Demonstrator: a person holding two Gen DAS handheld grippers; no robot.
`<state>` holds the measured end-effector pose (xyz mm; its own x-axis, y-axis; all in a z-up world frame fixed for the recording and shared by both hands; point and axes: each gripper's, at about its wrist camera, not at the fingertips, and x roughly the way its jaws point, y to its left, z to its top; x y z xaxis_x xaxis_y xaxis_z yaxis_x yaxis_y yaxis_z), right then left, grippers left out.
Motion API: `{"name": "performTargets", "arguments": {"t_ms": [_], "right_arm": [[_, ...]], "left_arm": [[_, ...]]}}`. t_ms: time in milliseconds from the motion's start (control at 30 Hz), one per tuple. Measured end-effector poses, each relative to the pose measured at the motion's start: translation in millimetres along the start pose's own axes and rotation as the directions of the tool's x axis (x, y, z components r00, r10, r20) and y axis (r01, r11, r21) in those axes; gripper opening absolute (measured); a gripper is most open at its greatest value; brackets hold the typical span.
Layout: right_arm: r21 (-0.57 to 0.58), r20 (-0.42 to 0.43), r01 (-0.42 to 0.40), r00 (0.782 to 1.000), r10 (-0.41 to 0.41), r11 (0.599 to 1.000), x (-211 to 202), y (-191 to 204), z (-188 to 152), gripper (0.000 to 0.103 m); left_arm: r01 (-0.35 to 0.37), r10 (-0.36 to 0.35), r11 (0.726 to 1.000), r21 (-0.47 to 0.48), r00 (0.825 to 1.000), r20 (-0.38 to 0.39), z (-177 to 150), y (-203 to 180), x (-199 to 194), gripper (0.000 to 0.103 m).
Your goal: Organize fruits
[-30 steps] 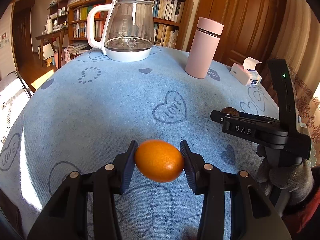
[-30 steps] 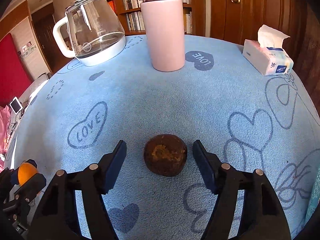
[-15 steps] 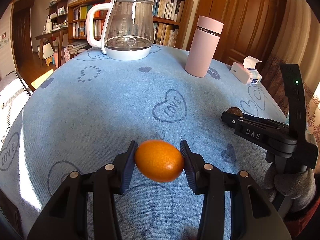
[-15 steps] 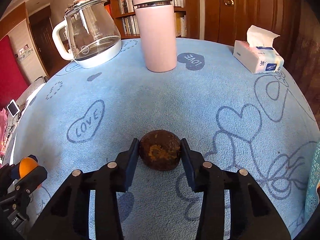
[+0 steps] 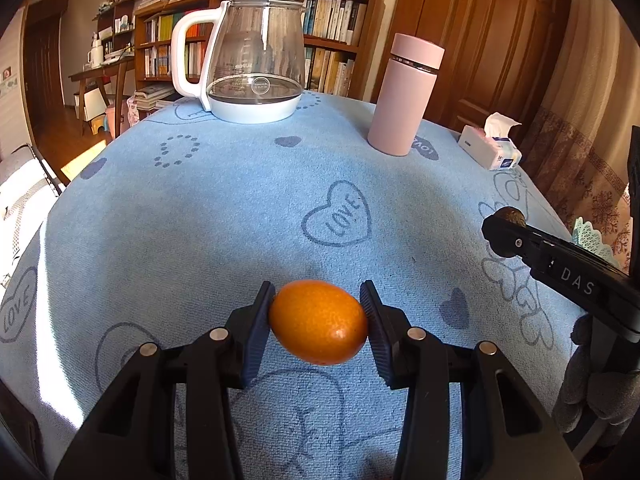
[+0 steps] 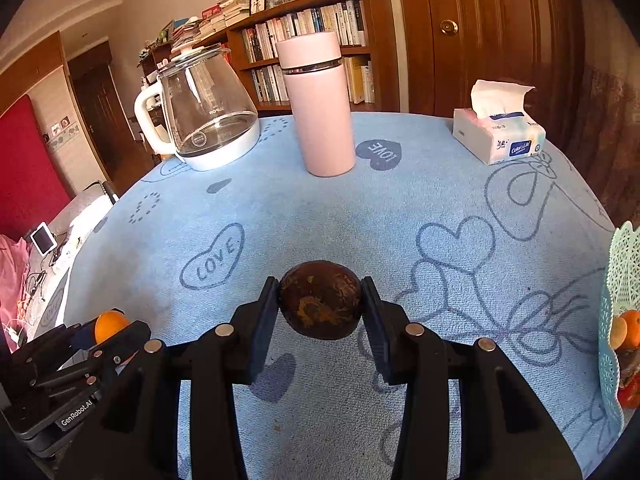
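My left gripper (image 5: pixel 319 322) is shut on an orange fruit (image 5: pixel 318 322) and holds it above the blue tablecloth (image 5: pixel 240 200). My right gripper (image 6: pixel 320 304) is shut on a dark brown round fruit (image 6: pixel 320 300) and holds it lifted off the cloth. In the left wrist view the right gripper (image 5: pixel 504 234) shows at the right with the brown fruit (image 5: pixel 512 214) at its tip. In the right wrist view the left gripper (image 6: pixel 108 332) shows at the lower left with the orange fruit (image 6: pixel 110 326). A pale green lacy basket (image 6: pixel 620 280) at the right edge holds orange fruits (image 6: pixel 626 332).
A glass kettle (image 5: pixel 252 60) with a white handle stands at the back. A pink flask (image 5: pixel 404 96) stands to its right. A tissue pack (image 5: pixel 490 148) lies near the right edge. A bookshelf and a wooden door are behind the table.
My right gripper closed on the brown fruit and lifted it off the cloth, drawing back to the right. My left gripper keeps holding the orange fruit.
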<state>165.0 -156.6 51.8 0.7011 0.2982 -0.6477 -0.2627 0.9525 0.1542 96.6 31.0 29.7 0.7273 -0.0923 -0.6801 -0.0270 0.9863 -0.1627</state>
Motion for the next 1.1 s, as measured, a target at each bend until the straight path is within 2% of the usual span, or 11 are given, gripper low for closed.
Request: {"name": "performTargets", "arguments": {"t_ms": [267, 500, 1100], "right_arm": [[0.051, 0.079, -0.004, 0.997, 0.0, 0.999, -35, -11, 0, 0.043], [0.089, 0.157, 0.05, 0.986, -0.064, 0.995, -64, -30, -3, 0.043], [0.21, 0.221, 0.071, 0.968, -0.118, 0.975, -103, -74, -15, 0.043]], "left_arm": [[0.007, -0.007, 1.0, 0.01, 1.0, 0.012, 0, -3, -2, 0.044], [0.013, -0.014, 1.0, 0.025, 1.0, 0.02, -1, -8, -3, 0.044], [0.024, -0.026, 0.998, 0.054, 0.999, 0.036, -4, -16, -7, 0.044]]}}
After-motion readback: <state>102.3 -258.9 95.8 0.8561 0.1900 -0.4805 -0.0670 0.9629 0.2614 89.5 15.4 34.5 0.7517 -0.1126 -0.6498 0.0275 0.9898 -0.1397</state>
